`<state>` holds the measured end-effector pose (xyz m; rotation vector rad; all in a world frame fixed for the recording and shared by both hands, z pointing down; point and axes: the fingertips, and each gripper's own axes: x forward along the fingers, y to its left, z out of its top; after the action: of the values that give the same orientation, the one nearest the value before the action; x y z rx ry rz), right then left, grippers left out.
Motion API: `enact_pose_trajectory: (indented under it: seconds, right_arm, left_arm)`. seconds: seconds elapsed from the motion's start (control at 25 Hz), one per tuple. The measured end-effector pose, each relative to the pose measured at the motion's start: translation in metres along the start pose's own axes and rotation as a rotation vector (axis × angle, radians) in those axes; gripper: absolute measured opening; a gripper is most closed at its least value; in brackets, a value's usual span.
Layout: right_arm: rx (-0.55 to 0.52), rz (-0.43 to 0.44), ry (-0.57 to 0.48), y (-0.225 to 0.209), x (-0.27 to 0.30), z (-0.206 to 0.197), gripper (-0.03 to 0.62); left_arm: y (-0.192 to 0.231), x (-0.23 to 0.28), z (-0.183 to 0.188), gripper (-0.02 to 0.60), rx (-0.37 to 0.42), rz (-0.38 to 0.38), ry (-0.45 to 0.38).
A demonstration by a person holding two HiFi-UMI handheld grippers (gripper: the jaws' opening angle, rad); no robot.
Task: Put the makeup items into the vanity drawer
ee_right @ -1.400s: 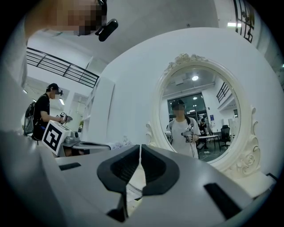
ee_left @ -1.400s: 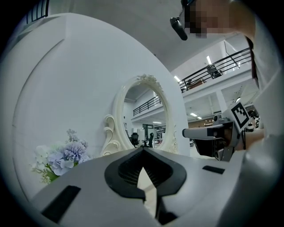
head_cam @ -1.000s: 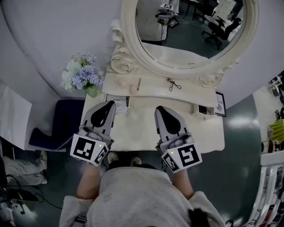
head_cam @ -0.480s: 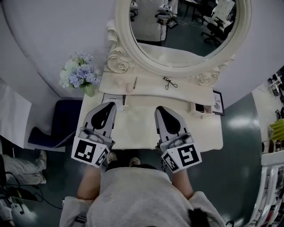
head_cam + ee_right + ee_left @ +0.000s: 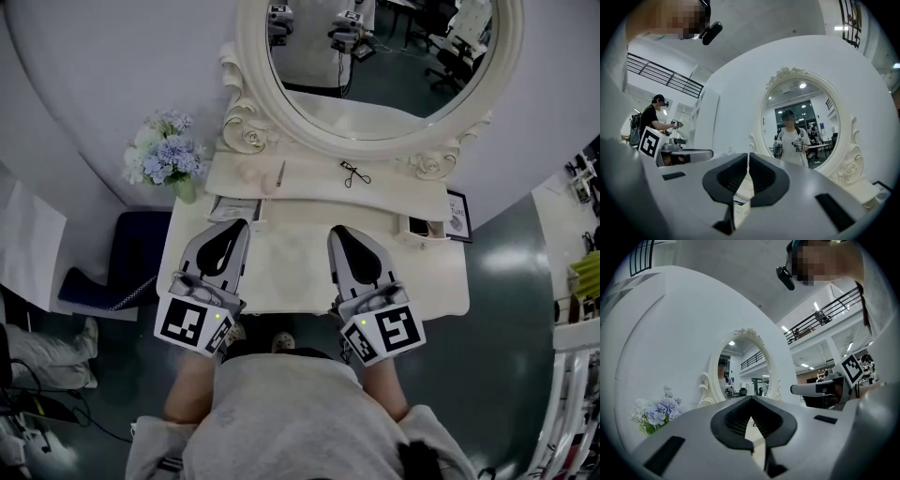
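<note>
Both pairs of fingers are pressed together and hold nothing. The left gripper (image 5: 751,400) and the right gripper (image 5: 748,157) hang side by side over the vanity top (image 5: 291,267), a little in front of the oval mirror (image 5: 375,66).

The makeup items lie on the narrow shelf (image 5: 403,184) directly under the mirror. An eyelash curler (image 5: 353,173) is below its middle, and a slim stick (image 5: 279,175) and a pale round piece (image 5: 247,172) are below its left edge.

Under that shelf the left drawer (image 5: 232,208) and the right drawer (image 5: 424,227) seem to be pulled out; what they contain I cannot tell.

I think the reaching gripper should open its jaws before arriving and come in level. It should pinch the thin curler at its handles, because it may slip.
</note>
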<state>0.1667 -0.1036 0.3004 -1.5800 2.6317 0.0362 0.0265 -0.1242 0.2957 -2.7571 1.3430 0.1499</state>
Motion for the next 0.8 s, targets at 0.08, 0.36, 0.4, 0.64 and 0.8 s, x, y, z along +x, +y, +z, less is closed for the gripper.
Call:
enact_pose_trajectory:
  seconds: [0.08, 0.36, 0.4, 0.64, 0.8]
  right_arm:
    - [-0.003, 0.000, 0.003, -0.0013, -0.0015, -0.0007, 0.026]
    - [-0.005, -0.007, 0.005, -0.0061, -0.0059, -0.0015, 0.026]
    - [-0.006, -0.006, 0.005, -0.0055, -0.0058, -0.0016, 0.026]
    - [-0.012, -0.001, 0.005, -0.0027, -0.0065, -0.0002, 0.026]
    - [-0.012, -0.003, -0.001, -0.0030, -0.0090, 0.0013, 0.026]
  left_arm:
    - [-0.0020, 0.0013, -0.0003, 0.012, -0.001, -0.003, 0.000]
    - [-0.0047, 0.0038, -0.0005, 0.012, -0.004, -0.005, 0.003]
    - [-0.0046, 0.0036, -0.0010, 0.012, -0.005, -0.005, 0.005]
    - [-0.0047, 0.0017, 0.0013, 0.012, -0.010, -0.002, -0.004]
    - [-0.0056, 0.0004, 0.0036, 0.012, -0.009, 0.000, -0.012]
